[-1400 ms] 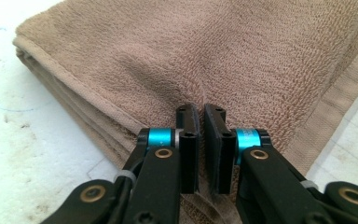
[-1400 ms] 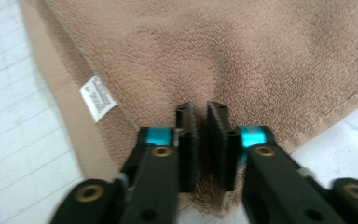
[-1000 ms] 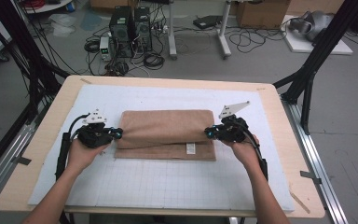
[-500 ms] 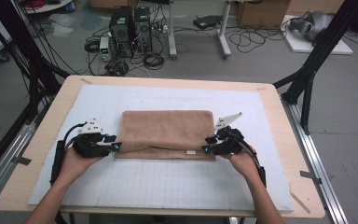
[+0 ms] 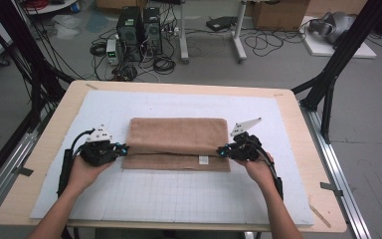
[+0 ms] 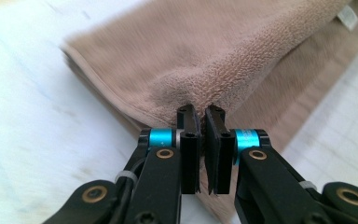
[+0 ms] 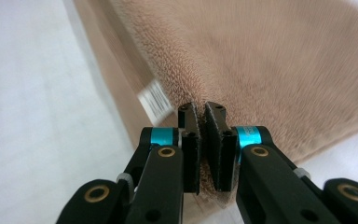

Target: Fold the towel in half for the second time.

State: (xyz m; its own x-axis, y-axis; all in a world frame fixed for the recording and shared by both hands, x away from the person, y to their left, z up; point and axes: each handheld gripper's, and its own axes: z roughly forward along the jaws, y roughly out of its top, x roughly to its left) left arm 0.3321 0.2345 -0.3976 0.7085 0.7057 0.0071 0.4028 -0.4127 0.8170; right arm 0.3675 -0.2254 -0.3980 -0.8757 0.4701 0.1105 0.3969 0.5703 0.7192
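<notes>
A brown towel (image 5: pixel 179 143) lay folded on the white mat (image 5: pixel 179 199) that covered the table (image 5: pixel 298 114), a little toward the far side of the mat's middle. Its upper layer was seen to sit short of the lower one, so that a strip of the lower layer showed along the near edge, and a small white label (image 5: pixel 203 160) was seen on that strip toward the right.

The left gripper (image 5: pixel 121 149) was held at the towel's left end, at the near corner of the upper layer. In the left gripper view its jaws were seen nearly together, with a fold of towel (image 6: pixel 223 60) pinched between the pads (image 6: pixel 190 140); the cloth was drawn up into a small peak at the tips. The jaws had just been closing, and the cloth was clamped between them.

The right gripper (image 5: pixel 223 151) was held at the towel's right end, likewise at the near corner of the upper layer, close beside the label. In the right gripper view its jaws were seen nearly together, with the edge of the towel (image 7: pixel 270 56) gripped between the pads (image 7: pixel 191 140) and the label (image 7: pixel 154 100) just to their left. These jaws too had just been closing on the cloth.

Both grippers were held low over the mat, one in each hand (image 5: pixel 82 173), and were pointed inward at each other across the towel's length.
</notes>
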